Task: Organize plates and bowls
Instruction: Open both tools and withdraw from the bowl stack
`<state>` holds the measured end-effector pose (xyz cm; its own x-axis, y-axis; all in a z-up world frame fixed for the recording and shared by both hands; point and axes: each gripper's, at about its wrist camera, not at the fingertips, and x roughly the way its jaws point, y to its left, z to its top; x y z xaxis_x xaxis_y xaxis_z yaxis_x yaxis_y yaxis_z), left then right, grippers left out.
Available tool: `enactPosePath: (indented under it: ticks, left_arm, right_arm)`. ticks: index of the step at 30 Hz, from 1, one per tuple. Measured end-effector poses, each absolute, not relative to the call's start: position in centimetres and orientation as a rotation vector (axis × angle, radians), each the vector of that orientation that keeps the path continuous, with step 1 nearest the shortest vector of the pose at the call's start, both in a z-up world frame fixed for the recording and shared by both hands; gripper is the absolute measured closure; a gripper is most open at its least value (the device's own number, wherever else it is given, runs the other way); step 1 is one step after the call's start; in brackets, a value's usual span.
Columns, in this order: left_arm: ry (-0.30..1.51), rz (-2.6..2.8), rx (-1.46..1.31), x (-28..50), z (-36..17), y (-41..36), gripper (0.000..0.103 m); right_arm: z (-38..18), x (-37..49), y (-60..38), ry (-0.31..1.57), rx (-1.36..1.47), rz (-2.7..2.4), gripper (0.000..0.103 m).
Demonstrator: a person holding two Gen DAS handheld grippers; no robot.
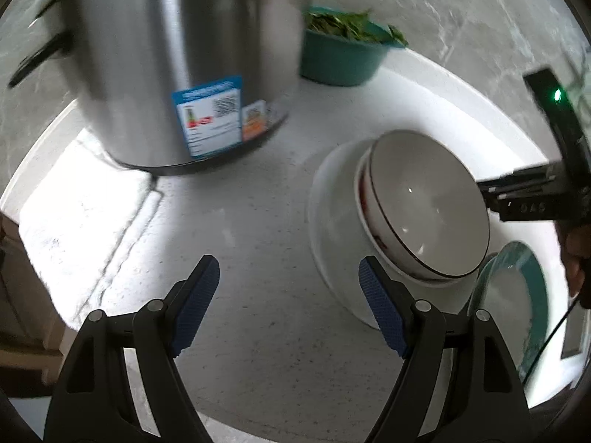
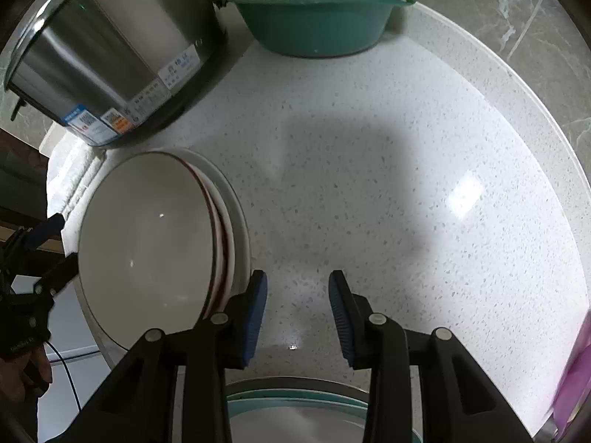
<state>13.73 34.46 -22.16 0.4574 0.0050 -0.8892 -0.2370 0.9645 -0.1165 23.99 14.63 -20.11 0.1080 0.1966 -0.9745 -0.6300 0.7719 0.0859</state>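
A stack of nested white bowls (image 1: 424,217) stands on the white speckled counter (image 1: 258,277); the top bowl has a dark rim and one below has a red pattern. It also shows in the right wrist view (image 2: 147,243). My left gripper (image 1: 288,295) is open and empty, its right finger beside the stack's outer bowl. My right gripper (image 2: 297,313) is open and empty, its left finger close to the stack's edge. A teal-rimmed plate (image 1: 517,306) lies right of the stack, and shows under my right gripper (image 2: 295,417).
A tall steel pot (image 1: 177,55) with labels stands at the back left, also in the right wrist view (image 2: 110,48). A teal basin of green leaves (image 2: 314,11) sits at the back by the grey marble wall. Something pink (image 2: 576,387) is at the right edge.
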Motion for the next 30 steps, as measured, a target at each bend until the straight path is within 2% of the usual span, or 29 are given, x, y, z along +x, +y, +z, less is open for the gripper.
enactPosePath:
  ticks: [18, 23, 30]
  left_arm:
    - [1.129, 0.137, -0.237, 14.9, -23.7, 35.2, 0.026]
    - [1.121, 0.127, -0.233, 14.7, -23.3, 35.3, 0.026]
    - [1.142, 0.107, -0.210, 15.2, -24.1, 35.3, 0.026]
  right_arm:
    - [-19.3, 23.2, 13.2, 1.342, -0.328, 0.711, 0.066]
    - [-17.7, 22.7, 11.9, 1.332, -0.263, 0.756, 0.063]
    - [-19.3, 22.9, 13.2, 1.370, -0.267, 0.768, 0.062]
